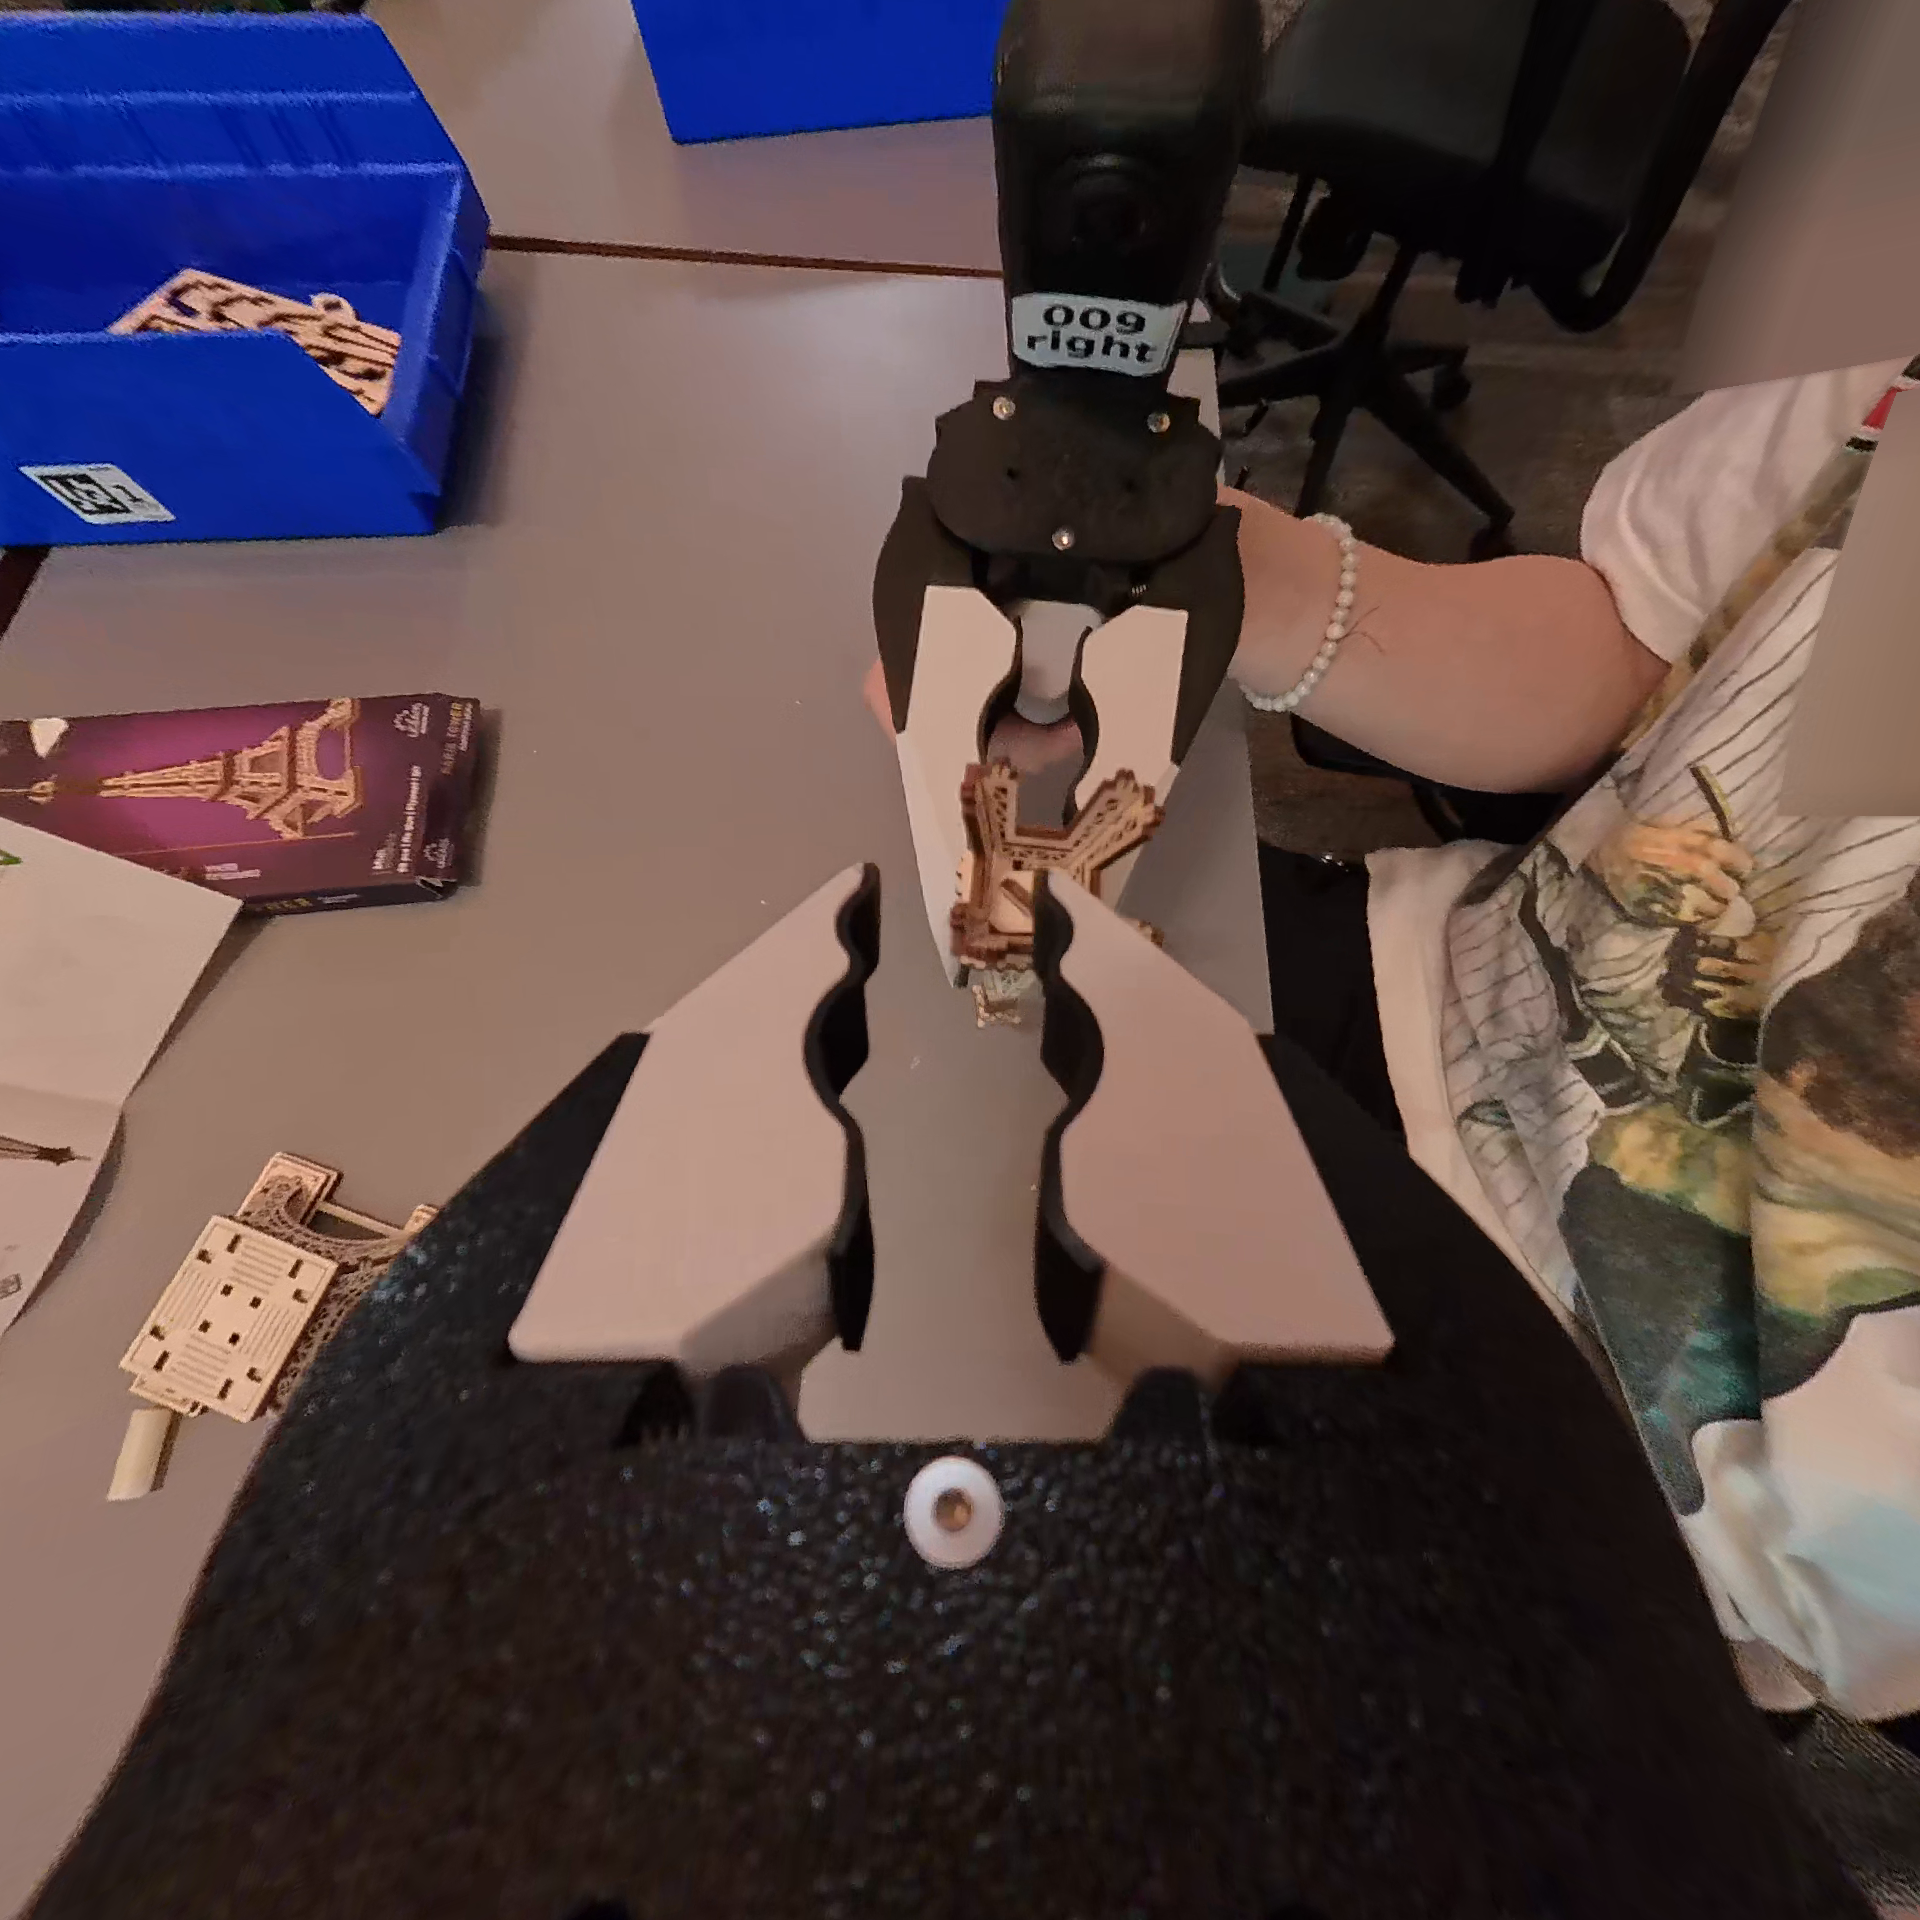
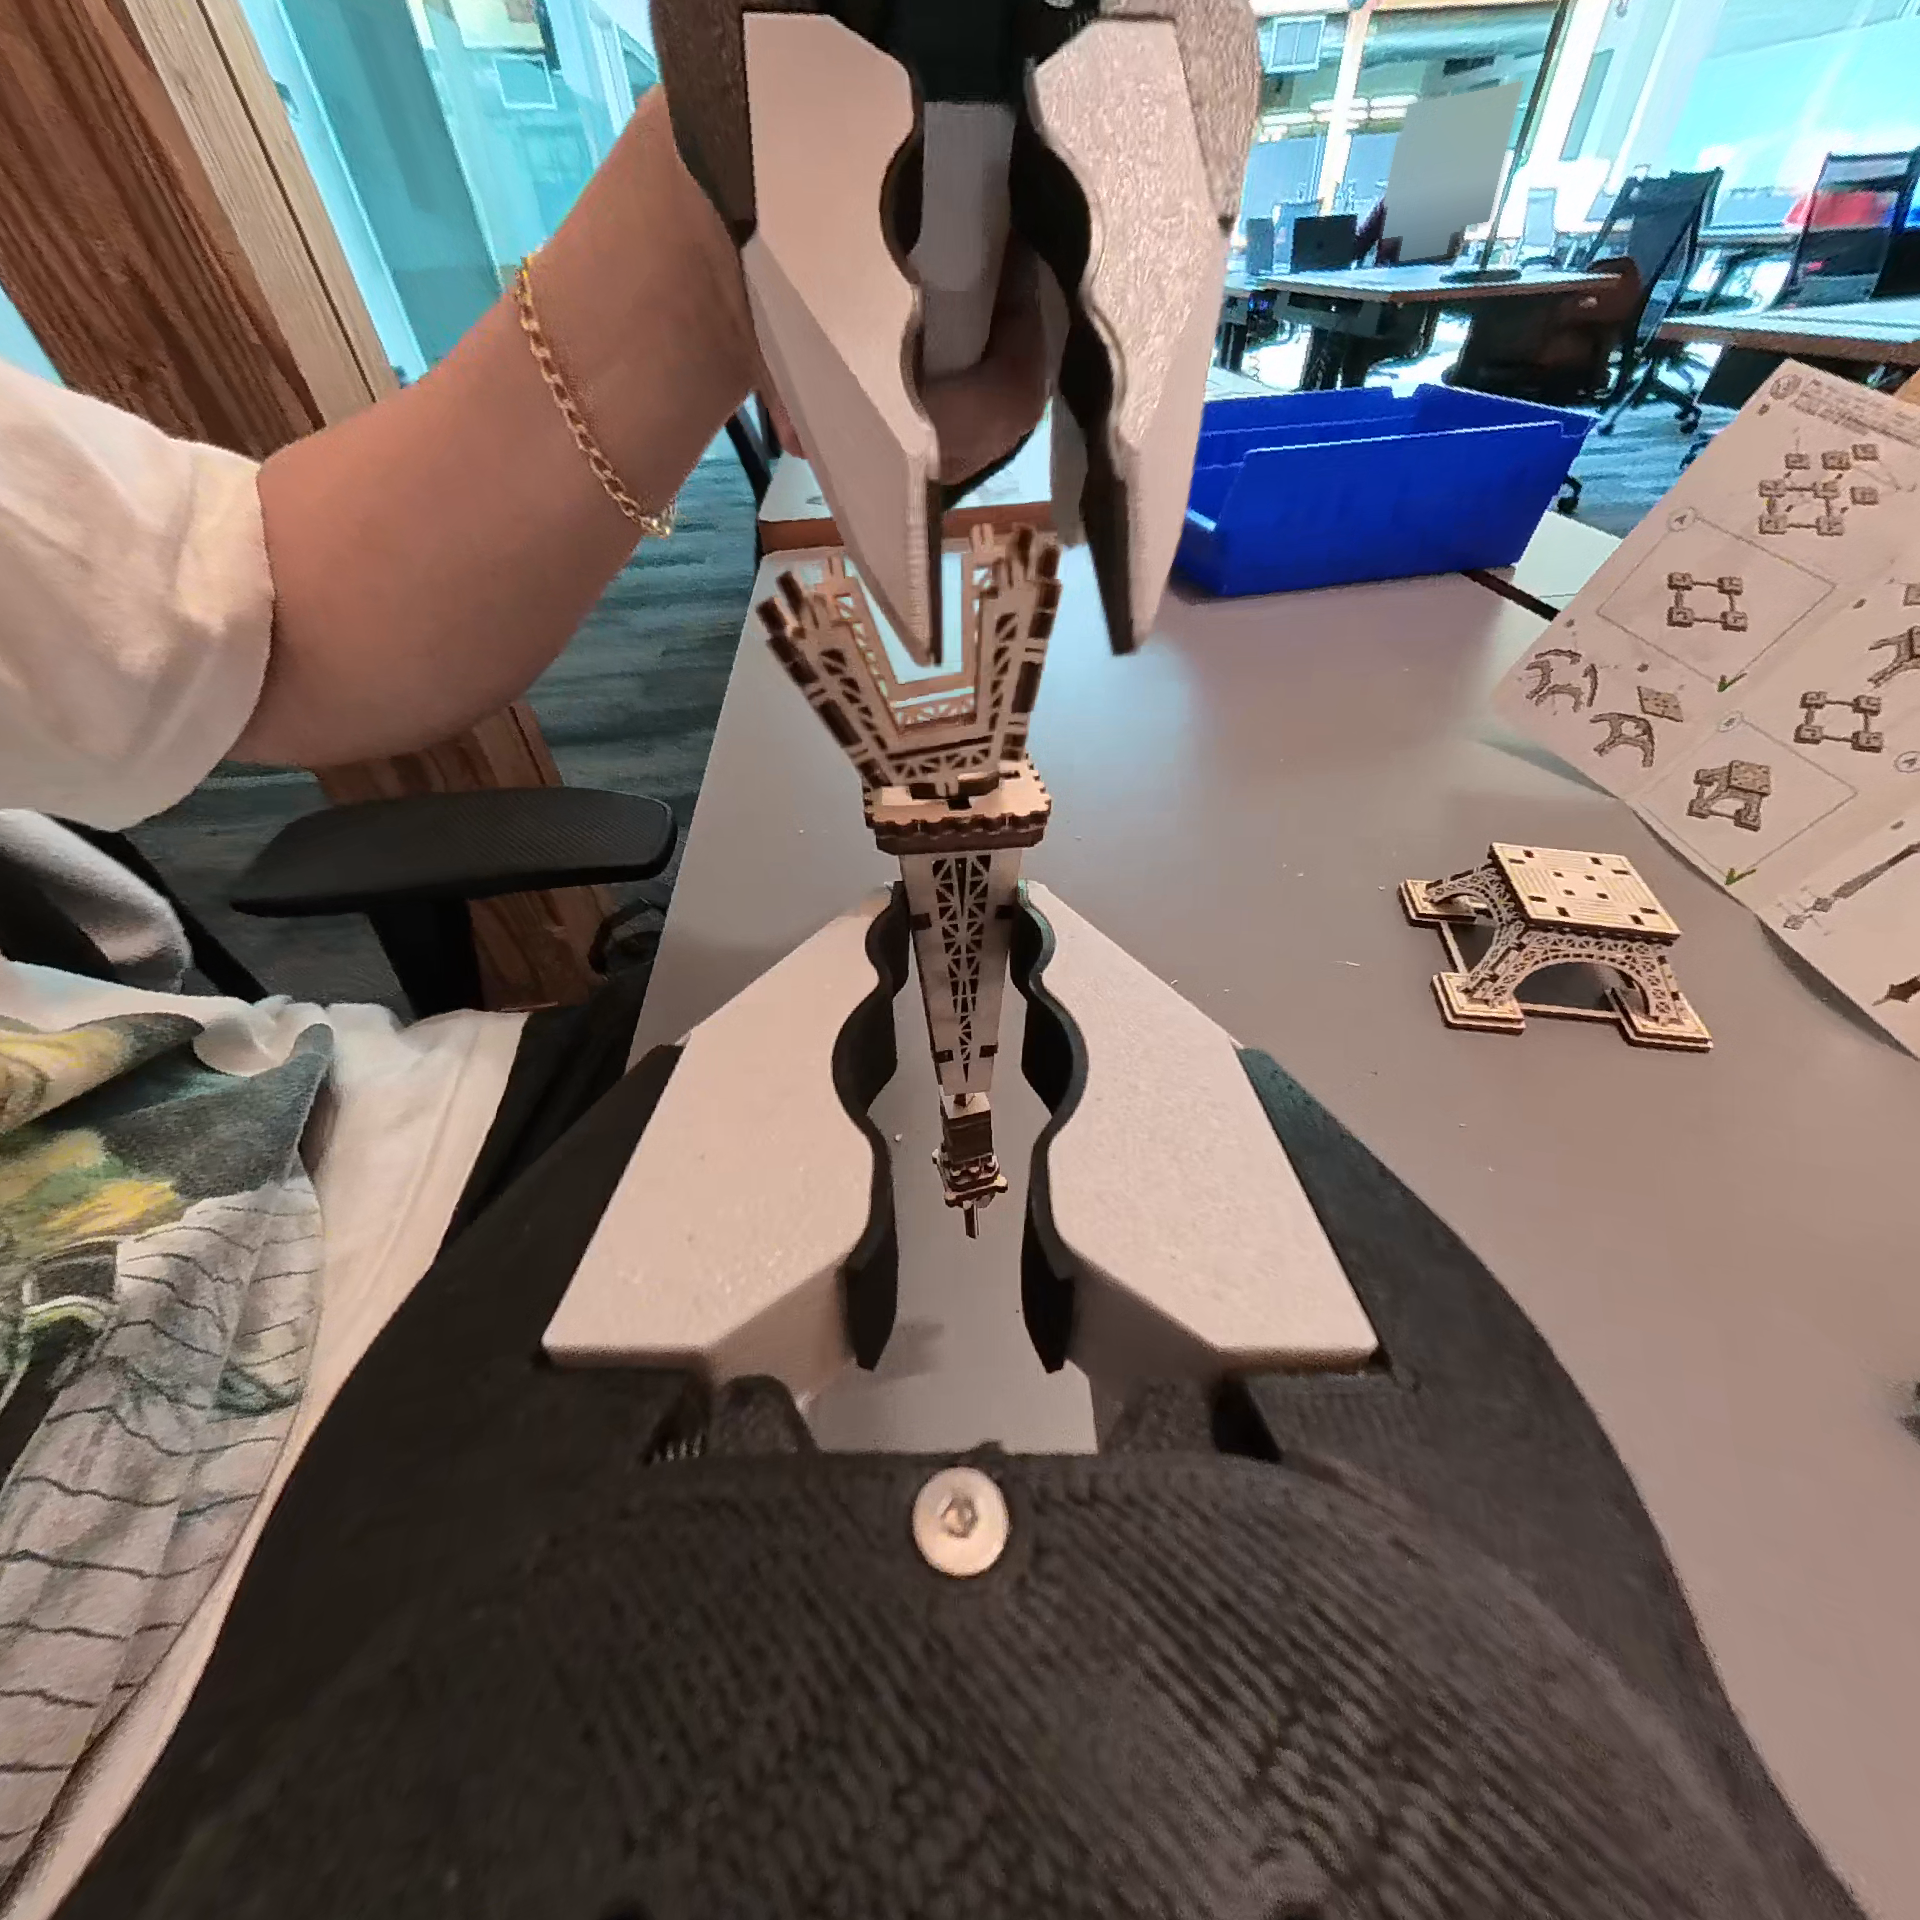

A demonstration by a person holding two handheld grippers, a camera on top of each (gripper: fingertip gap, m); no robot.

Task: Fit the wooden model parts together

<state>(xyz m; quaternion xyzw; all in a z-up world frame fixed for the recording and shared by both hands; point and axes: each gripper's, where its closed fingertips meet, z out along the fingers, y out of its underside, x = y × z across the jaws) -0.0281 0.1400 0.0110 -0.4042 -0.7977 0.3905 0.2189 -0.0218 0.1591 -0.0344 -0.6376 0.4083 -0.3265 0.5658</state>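
Observation:
My right gripper (image 2: 958, 904) is shut on the slim shaft of a wooden tower upper section (image 2: 956, 790). It holds it above the table, spire toward the camera and splayed legs pointing away. My left gripper (image 1: 956, 904) is open and faces it. In the right wrist view the left gripper (image 2: 1029, 639) comes down from above, with one finger (image 2: 883, 499) tipped between the tower's legs. In the left wrist view the tower piece (image 1: 1049, 842) sits between the right gripper's fingers (image 1: 945, 779). The arched wooden tower base (image 2: 1558, 945) stands on the table, also seen in the left wrist view (image 1: 239, 1288).
Blue bins (image 1: 208, 416) (image 2: 1371, 488) stand at the table's far side; one holds a wooden parts sheet (image 1: 281, 332). A purple kit box (image 1: 260, 790) and an instruction sheet (image 2: 1766, 665) lie on the grey table (image 2: 1299, 831). A chair armrest (image 2: 457, 842) is beside the table edge. Left tips to right tips: about 5 cm.

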